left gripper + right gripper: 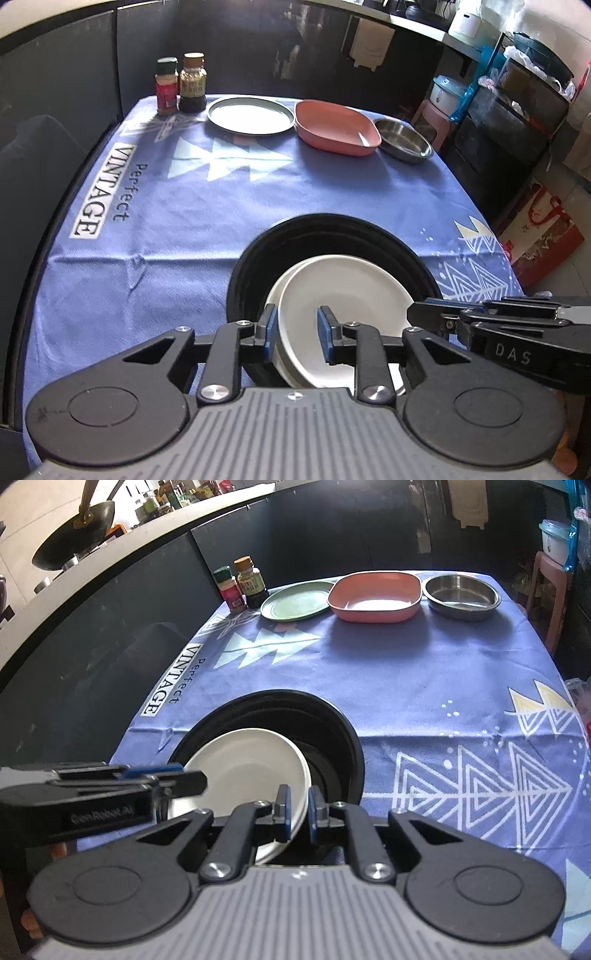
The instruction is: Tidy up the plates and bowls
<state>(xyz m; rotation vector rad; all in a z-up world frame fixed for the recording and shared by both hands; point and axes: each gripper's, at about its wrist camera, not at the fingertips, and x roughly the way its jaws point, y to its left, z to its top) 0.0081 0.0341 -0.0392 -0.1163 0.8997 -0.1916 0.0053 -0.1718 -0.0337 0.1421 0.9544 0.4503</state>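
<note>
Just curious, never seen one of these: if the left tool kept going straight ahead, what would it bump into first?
Probably the white plate: the left tool already straddles its near rim inside the black bowl. Depth is hard to judge.

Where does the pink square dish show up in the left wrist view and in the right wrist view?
Left wrist view: pink square dish at the table's far edge, upper centre-right.
Right wrist view: pink square dish at the far edge, upper centre-right.
Shared landmark: in both it sits between the green plate on its left and the steel bowl on its right.
</note>
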